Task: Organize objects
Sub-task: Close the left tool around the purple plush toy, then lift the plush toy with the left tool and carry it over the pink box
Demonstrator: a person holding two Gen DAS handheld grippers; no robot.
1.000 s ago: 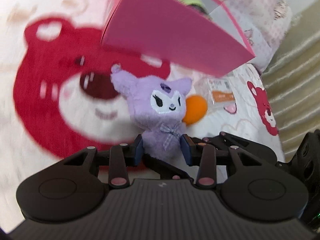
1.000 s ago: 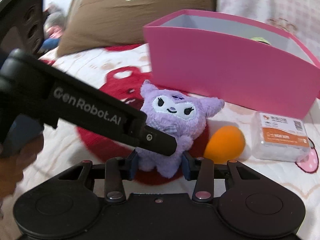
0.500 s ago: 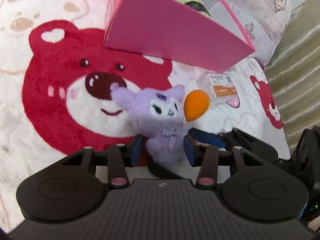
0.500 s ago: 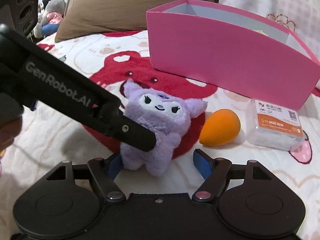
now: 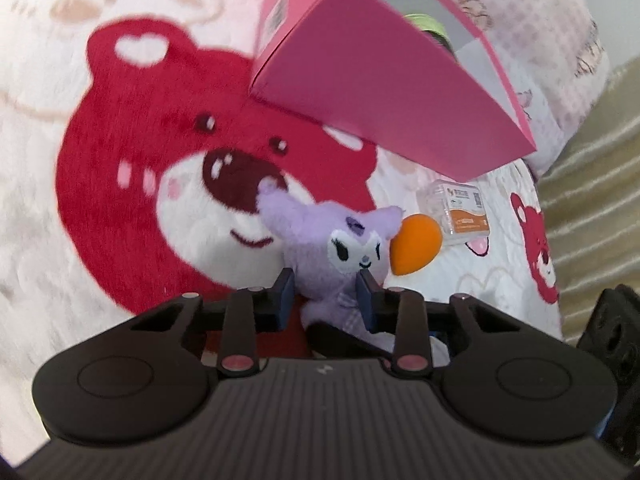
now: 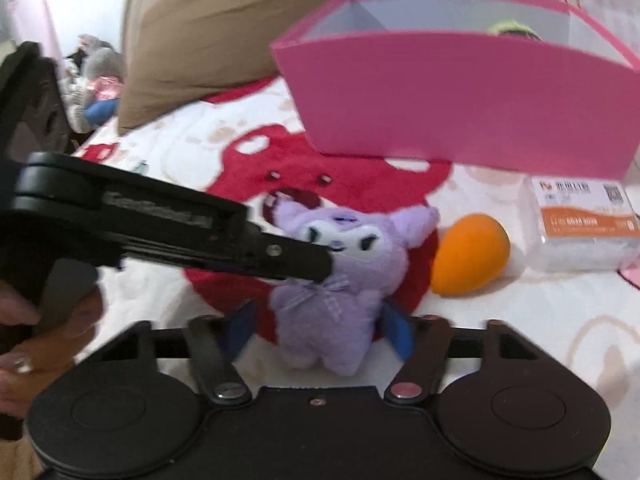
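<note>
on the bed, atop a white blanket (image 5: 60, 240) printed with a red bear, we find a purple plush toy (image 6: 340, 264) just in front of a pink box (image 6: 460, 108). we note an orange egg-shaped sponge (image 6: 470, 254) just beside the toy, and a clear packet with an orange label (image 6: 584, 228) beyond it. left gripper (image 5: 326, 300): its jaws are closing, the blue pads pressing the toy at its neck, so we record it as grasping the toy. right gripper (image 6: 318, 330): its jaws are closing too, the toy's lower body between the pads; the right pad looks to touch the plush, the left stands just apart, so we record it as released. something green (image 6: 512, 28) lies inside the box. a brown pillow (image 6: 240, 20) rests behind.
</note>
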